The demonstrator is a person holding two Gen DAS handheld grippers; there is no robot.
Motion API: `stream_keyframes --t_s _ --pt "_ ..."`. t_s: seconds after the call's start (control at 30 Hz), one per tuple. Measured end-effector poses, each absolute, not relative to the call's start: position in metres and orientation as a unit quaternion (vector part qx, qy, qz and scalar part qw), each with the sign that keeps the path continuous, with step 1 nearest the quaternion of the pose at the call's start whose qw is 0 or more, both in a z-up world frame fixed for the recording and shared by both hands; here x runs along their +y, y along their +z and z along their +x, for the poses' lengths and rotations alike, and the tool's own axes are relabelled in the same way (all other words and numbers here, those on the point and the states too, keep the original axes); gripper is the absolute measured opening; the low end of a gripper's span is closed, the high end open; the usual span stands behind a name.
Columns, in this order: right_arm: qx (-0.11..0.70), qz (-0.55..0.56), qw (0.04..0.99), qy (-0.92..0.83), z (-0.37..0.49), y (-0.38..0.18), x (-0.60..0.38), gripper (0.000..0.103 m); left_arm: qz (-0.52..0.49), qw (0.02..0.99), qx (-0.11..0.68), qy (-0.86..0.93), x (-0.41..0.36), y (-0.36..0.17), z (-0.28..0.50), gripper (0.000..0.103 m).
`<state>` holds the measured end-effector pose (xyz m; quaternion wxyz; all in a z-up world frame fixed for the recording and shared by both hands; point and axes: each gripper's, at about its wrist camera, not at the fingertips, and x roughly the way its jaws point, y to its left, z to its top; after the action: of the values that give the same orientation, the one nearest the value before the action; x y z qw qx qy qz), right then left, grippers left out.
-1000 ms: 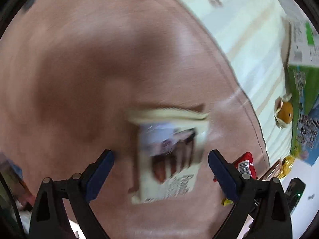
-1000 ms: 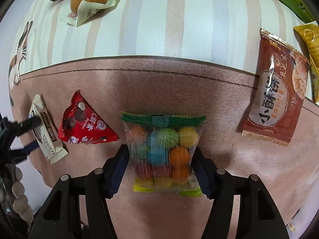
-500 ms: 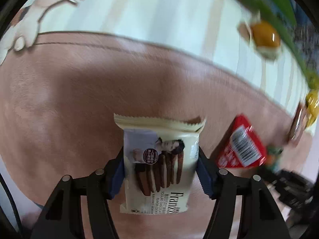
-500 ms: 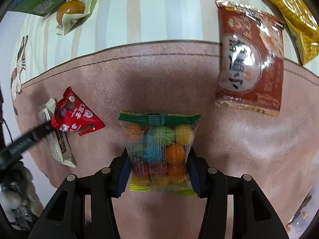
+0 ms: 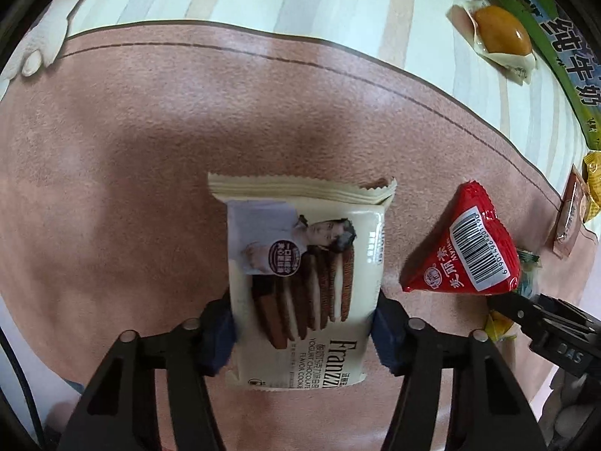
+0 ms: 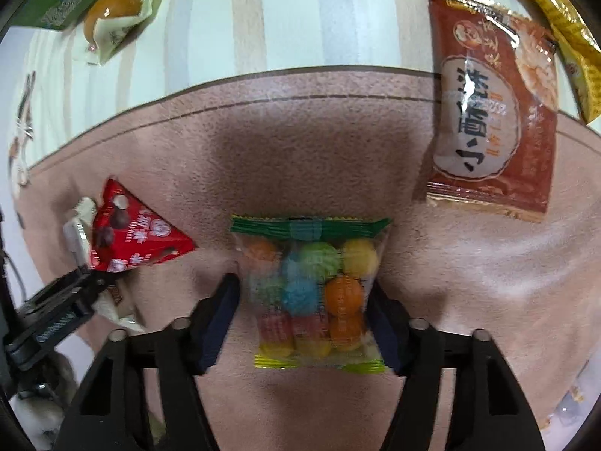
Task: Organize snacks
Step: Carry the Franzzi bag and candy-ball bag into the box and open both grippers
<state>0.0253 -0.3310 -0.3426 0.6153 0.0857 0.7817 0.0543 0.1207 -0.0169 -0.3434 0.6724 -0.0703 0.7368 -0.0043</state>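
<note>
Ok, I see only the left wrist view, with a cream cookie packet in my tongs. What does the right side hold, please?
Observer: The right tongs are shut on a clear plastic packet of coloured candy balls with green sealed ends.
Operator: What lies beyond it?
Observer: To its upper right lies a brown-red foil packet with a white oval label, apart from the candy. It sits partly on the pinkish-brown mat and partly on the striped cloth.
Operator: Of the red triangular packet I see only a barcode.
Observer: The face of the red triangular packet in the right wrist view shows dark round balls.
</note>
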Motion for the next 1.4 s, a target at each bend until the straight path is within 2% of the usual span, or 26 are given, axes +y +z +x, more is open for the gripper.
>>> stream_keyframes --t_s 0.43,0.5,0.57,0.7,0.8,0.83,0.87,0.9,1.03,1.13,1.23,1.27,1.4 --pt "0.772 0.078 0.628 0.057 0.002 -0.325 -0.328 0.053 -0.093 0.673 0.734 -0.02 -0.004 -0.326 0.125 0.056" --pt "0.767 0.092 0.631 0.068 0.001 -0.314 -0.333 0.053 -0.097 0.677 0.729 -0.027 -0.004 -0.314 0.123 0.052" --pt "0.76 0.116 0.635 0.079 -0.001 -0.299 -0.339 0.053 -0.103 0.688 0.717 -0.035 -0.002 -0.291 0.121 0.044" --pt "0.727 0.128 0.665 0.109 0.001 -0.252 -0.345 0.053 -0.117 0.723 0.678 -0.056 0.002 -0.235 0.125 0.043" --pt "0.705 0.122 0.686 0.13 0.008 -0.219 -0.345 0.053 -0.064 0.741 0.665 -0.069 -0.008 -0.21 0.137 0.046" --pt "0.699 0.116 0.693 0.136 0.012 -0.21 -0.345 0.053 -0.052 0.744 0.663 -0.07 -0.01 -0.212 0.14 0.048" --pt "0.695 0.113 0.696 0.139 0.015 -0.205 -0.344 0.053 -0.048 0.74 0.667 -0.067 -0.01 -0.218 0.143 0.058" --pt "0.692 0.109 0.7 0.139 0.018 -0.201 -0.344 0.053 -0.045 0.727 0.683 -0.062 -0.006 -0.231 0.143 0.062" --pt "0.698 0.108 0.696 0.128 0.022 -0.211 -0.349 0.053 -0.106 0.65 0.75 -0.056 0.009 -0.298 0.137 0.063" --pt "0.709 0.12 0.685 0.118 0.016 -0.23 -0.351 0.053 -0.139 0.617 0.772 -0.062 0.011 -0.331 0.13 0.063" --pt "0.721 0.132 0.671 0.11 0.016 -0.253 -0.351 0.053 -0.132 0.604 0.783 -0.06 0.006 -0.351 0.127 0.064" --pt "0.724 0.131 0.669 0.108 0.014 -0.257 -0.35 0.053 -0.122 0.606 0.783 -0.061 0.002 -0.355 0.127 0.068" --pt "0.734 0.121 0.661 0.101 0.008 -0.273 -0.348 0.053 -0.099 0.635 0.765 -0.048 -0.004 -0.351 0.132 0.068"
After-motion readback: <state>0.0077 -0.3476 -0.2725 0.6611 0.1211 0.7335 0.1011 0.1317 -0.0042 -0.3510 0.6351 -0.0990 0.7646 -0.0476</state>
